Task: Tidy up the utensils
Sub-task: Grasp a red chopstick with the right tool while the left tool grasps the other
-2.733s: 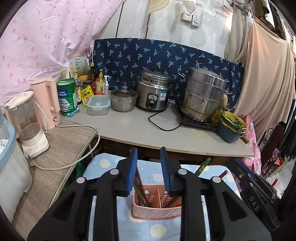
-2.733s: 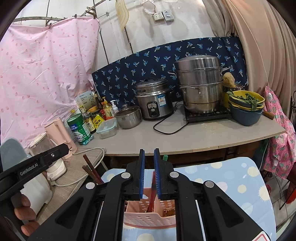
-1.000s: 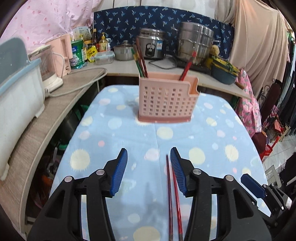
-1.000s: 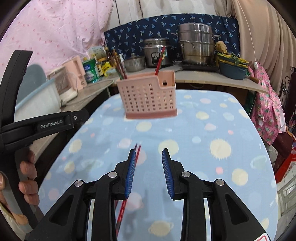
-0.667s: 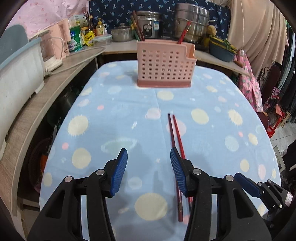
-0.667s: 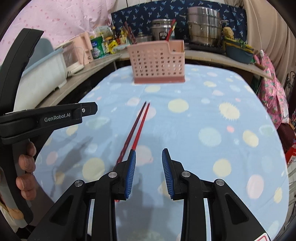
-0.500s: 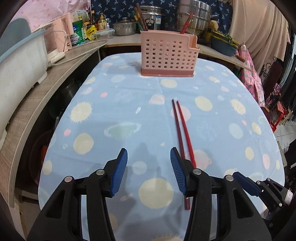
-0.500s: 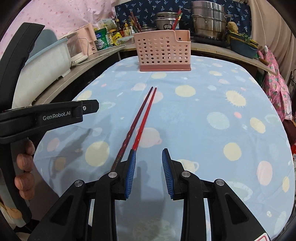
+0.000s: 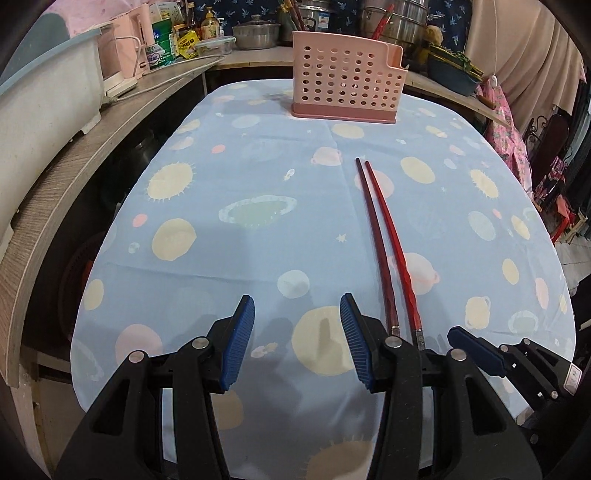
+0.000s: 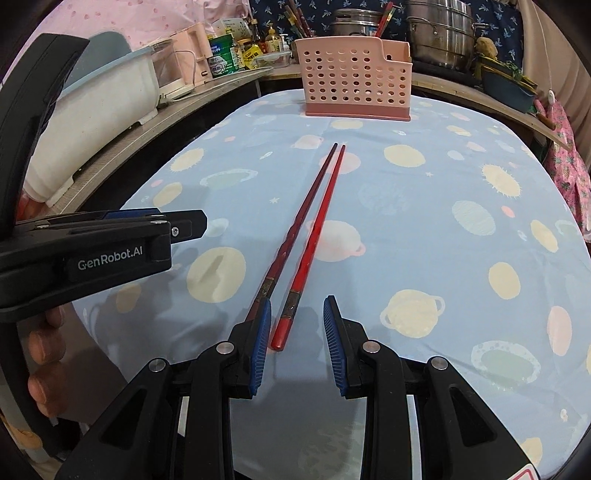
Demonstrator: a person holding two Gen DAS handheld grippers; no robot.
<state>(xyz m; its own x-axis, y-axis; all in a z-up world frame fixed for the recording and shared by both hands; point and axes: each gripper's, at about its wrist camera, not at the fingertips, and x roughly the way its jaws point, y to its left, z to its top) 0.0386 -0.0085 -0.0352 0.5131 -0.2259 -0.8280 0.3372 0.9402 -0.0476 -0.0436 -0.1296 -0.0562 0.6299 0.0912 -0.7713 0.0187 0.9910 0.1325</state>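
Two red chopsticks (image 9: 384, 236) lie side by side on the blue planet-print tablecloth (image 9: 258, 177), pointing toward a pink perforated utensil holder (image 9: 345, 92) at the far end. The holder has chopsticks standing in it. My left gripper (image 9: 297, 317) is open and empty, just left of the chopsticks' near ends. In the right wrist view the chopsticks (image 10: 314, 218) run toward the holder (image 10: 356, 83). My right gripper (image 10: 297, 314) is open, low over the table, its jaws either side of the brighter chopstick's near end. The left gripper (image 10: 184, 225) shows at the left.
A wooden counter (image 9: 74, 162) curves along the left with a white tub (image 9: 44, 88) and a pink kettle. Behind the holder stand pots (image 10: 439, 33), a rice cooker, bottles and a blue bowl (image 9: 450, 72). The table edge drops off on the right.
Both grippers have drawn back from the holder toward the near end of the table and lowered. The right gripper, shut at first, is open around the chopstick ends.
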